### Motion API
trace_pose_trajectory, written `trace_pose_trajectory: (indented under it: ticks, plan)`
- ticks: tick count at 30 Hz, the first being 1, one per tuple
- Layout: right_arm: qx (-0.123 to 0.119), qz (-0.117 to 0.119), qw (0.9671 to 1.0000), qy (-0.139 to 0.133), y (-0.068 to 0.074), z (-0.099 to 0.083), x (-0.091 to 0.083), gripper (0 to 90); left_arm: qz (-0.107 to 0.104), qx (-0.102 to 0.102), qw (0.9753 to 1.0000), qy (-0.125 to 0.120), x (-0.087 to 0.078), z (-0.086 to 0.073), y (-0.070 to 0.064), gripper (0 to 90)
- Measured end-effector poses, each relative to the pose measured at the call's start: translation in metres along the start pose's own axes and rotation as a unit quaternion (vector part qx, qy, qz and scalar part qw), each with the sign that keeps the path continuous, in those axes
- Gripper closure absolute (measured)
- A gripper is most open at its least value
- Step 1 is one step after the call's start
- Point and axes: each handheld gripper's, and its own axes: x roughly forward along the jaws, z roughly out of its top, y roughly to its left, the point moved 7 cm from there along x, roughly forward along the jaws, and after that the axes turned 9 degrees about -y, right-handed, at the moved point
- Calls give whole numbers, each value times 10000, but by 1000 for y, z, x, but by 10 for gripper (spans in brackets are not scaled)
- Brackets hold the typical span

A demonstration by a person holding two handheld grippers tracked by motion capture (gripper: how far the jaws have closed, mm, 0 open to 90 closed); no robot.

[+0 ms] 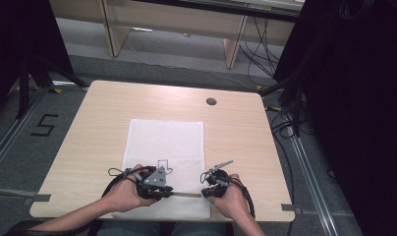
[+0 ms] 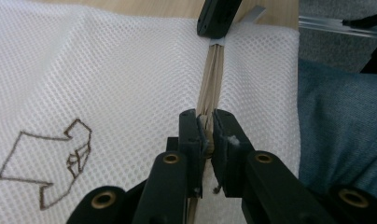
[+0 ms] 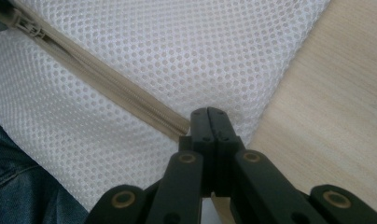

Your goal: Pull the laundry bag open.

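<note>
The mesh laundry bag (image 1: 166, 147), white and one in number, is seen flat on the wooden surface (image 1: 88, 128), its near edge toward the person. One beige zipper (image 2: 213, 74) is run along that near edge. A brown arrow-like outline (image 2: 46, 163) is printed on the mesh. The left claw (image 2: 206, 133) is clamped on the zipper where the slider appears to sit; the right claw (image 3: 208, 123) is pinched fully together on the zipper's end at the bag's corner. The step in hand is judged to be working the zipper: the end is anchored, and a steady pull along the track is called for next.
</note>
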Motion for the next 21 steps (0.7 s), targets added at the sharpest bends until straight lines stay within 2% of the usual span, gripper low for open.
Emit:
trace_pose_trajectory:
  ticks: [5,7,10,11,14,15,19,21]
  plan:
    - [-5,5,10000,-10,0,0,0,900,3,52,10000,49,-1,0,0,821]
    - [87,-18,9999,45,1,-1,-1,900,20,72,10000,33,-3,0,1,821]
    - [72,-20,10000,41,0,-1,-1,900,41,30,10000,27,-6,-3,2,821]
    - [73,-20,10000,44,0,-1,-1,900,5,-73,10000,-9,-6,-4,1,821]
    - [71,-24,10000,42,0,-1,-1,900,-17,-80,10000,-18,-7,-4,0,821]
    - [72,-24,10000,42,0,-1,-1,900,19,-11,10000,21,-7,-4,1,821]
    - [86,-23,10000,46,0,-1,-1,900,10,-78,10000,-41,-12,-5,3,821]
    - [89,-16,9999,55,0,-1,-1,900,25,-45,10000,16,-12,-6,3,821]
